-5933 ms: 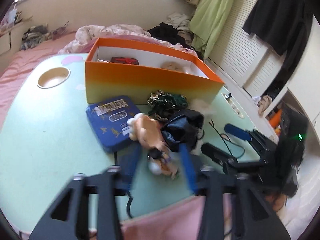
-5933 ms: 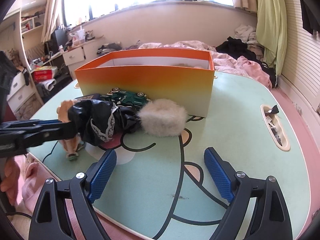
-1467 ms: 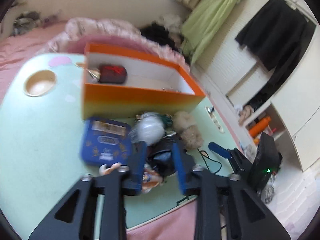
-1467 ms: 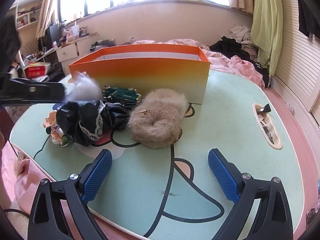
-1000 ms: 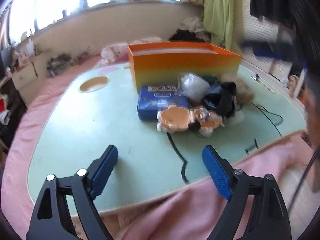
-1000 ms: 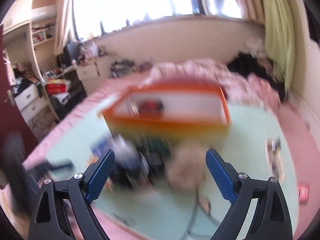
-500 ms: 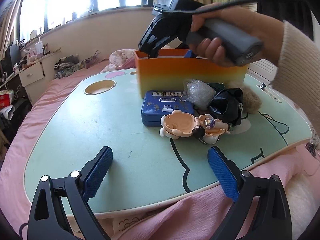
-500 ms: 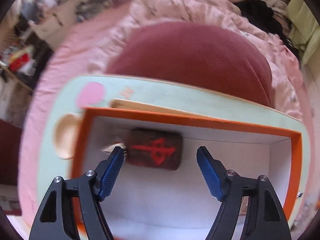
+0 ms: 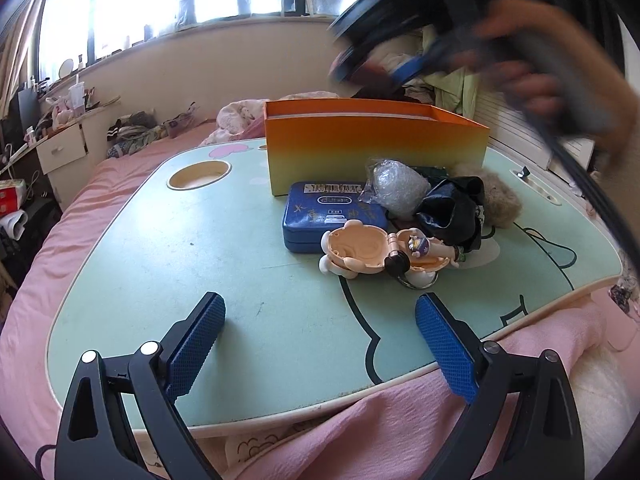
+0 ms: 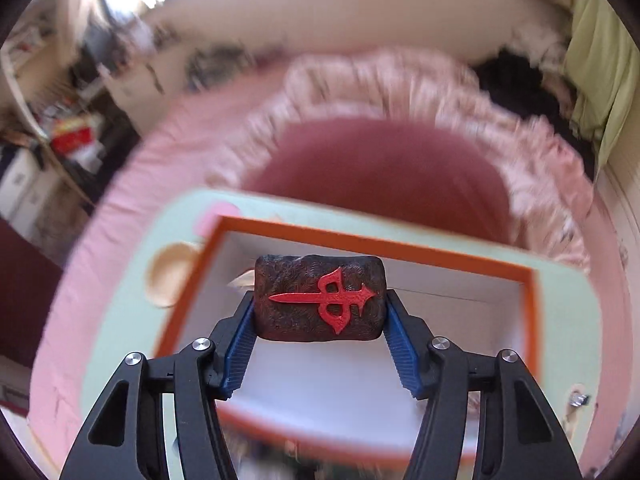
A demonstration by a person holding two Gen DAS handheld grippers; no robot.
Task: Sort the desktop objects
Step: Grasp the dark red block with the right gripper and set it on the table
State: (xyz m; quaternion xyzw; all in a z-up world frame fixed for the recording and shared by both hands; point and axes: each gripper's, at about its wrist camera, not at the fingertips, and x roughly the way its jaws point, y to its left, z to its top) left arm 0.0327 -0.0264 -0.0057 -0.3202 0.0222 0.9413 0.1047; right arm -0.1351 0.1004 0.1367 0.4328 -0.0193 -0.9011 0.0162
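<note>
- The dark block (image 10: 320, 304) with a red emblem sits between the right gripper's (image 10: 320, 320) blue pads (image 10: 240, 340), above the open orange box (image 10: 372, 242). The jaws are closing, and both pads appear to touch its short ends.
- The grip looks to be near the fingertips. It should be firm before the block is carried any further.
- The right-wrist view is blurred, so I cannot tell how high the block is above the box floor.
- Judgement: the block is being lifted out of the box. It should go straight up past the rim, then across.
- The left gripper (image 9: 320, 344) is wide open and empty, over the near bare part of the table (image 9: 180, 240).
- The tin (image 9: 332, 212), the doll (image 9: 376, 252), the wrapped ball (image 9: 396, 188), the black cloth (image 9: 452, 208) and the fur puff (image 9: 500, 196) crowd the space in front of the box, so the block needs a set-down spot away from them.
</note>
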